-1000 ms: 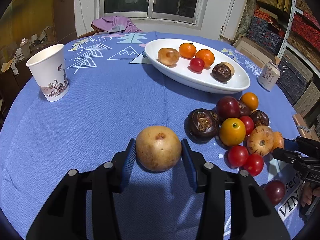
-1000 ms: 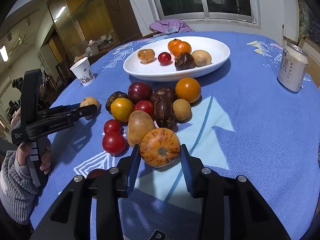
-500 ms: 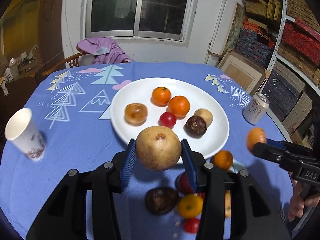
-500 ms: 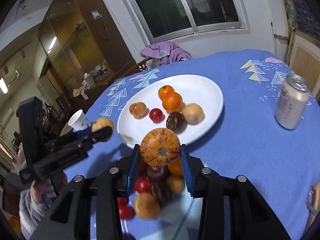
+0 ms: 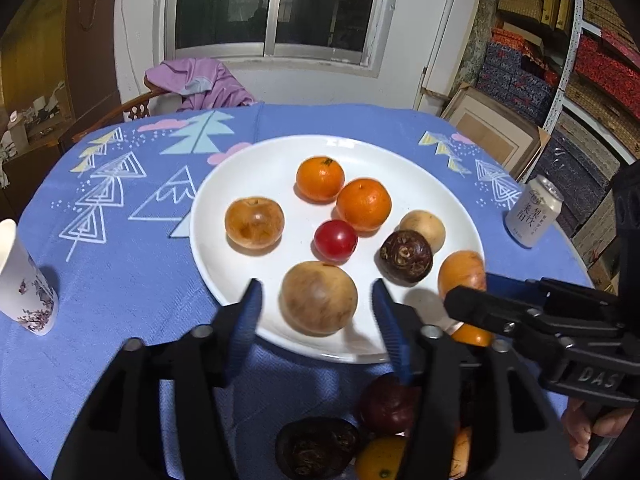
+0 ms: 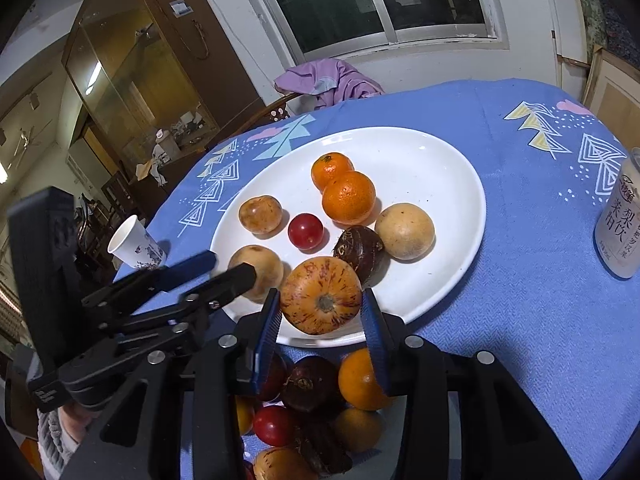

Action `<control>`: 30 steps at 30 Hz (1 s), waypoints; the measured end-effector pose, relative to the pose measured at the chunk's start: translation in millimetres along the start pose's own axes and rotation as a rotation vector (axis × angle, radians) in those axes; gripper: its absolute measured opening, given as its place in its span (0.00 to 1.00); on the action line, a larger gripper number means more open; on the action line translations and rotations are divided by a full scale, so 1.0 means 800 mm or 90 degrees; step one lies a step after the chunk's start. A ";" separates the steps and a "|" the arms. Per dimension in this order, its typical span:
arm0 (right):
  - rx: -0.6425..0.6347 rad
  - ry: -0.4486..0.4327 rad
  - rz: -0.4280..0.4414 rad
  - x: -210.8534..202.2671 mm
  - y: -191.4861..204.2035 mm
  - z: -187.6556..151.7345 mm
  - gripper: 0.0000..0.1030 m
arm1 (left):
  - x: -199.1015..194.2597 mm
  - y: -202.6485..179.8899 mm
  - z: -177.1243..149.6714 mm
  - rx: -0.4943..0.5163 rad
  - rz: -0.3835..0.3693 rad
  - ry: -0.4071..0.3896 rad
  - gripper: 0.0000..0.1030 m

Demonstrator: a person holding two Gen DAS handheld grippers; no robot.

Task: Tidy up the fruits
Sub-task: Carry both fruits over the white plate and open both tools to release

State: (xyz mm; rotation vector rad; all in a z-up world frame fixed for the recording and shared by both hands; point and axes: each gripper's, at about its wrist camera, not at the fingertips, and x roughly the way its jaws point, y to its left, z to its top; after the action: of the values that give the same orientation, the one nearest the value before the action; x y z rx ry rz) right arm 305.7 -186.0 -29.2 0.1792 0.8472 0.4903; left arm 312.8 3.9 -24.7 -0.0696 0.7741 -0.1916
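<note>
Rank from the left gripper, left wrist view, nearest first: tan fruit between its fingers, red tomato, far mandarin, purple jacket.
1. Tan fruit, between the left gripper's open fingers.
2. Red tomato, mid-plate.
3. Far mandarin, plate's back.
4. Purple jacket, on the chair beyond the table.

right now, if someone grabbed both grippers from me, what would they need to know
Left gripper: open, the tan round fruit loose between its fingers, at the near edge of the white plate.
Right gripper: open around the orange striped fruit, also at the plate's near edge; whether it touches the pads is unclear.
Done: six other fruits lie on the plate, including two mandarins and a red tomato.
Left: back both grippers off, then move the pile of fruit on the blue tablecloth below the plate.
</note>
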 end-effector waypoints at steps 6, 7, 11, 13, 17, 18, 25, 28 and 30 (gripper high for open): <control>0.028 -0.033 0.028 -0.029 -0.008 0.003 0.46 | -0.033 0.004 0.004 -0.010 -0.004 -0.032 0.72; 0.033 -0.041 0.034 -0.039 -0.009 0.001 0.50 | -0.038 0.006 0.002 -0.012 -0.004 -0.035 0.73; 0.045 -0.075 0.037 -0.075 -0.013 -0.013 0.69 | -0.069 0.019 -0.021 -0.022 0.019 -0.050 0.92; 0.048 -0.092 0.031 -0.093 -0.018 -0.027 0.74 | -0.079 0.024 -0.040 -0.012 0.031 -0.043 0.92; 0.084 -0.099 0.029 -0.109 -0.037 -0.056 0.80 | -0.089 0.028 -0.086 0.008 0.057 -0.017 0.92; 0.092 -0.095 0.027 -0.109 -0.042 -0.060 0.80 | -0.089 0.026 -0.094 0.015 0.059 -0.010 0.92; 0.143 -0.083 0.038 -0.108 -0.066 -0.068 0.82 | -0.081 0.011 -0.105 0.048 0.072 -0.010 0.93; 0.151 -0.078 0.040 -0.106 -0.070 -0.070 0.82 | -0.068 0.011 -0.105 0.048 0.063 0.007 0.93; 0.152 -0.073 0.039 -0.103 -0.070 -0.071 0.82 | -0.065 0.012 -0.103 0.044 0.054 0.002 0.94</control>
State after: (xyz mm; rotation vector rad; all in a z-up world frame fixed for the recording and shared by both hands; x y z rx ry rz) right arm 236.0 -277.6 -29.8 0.4507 0.7880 0.4314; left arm 220.3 24.3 -48.7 0.0286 0.7712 -0.1385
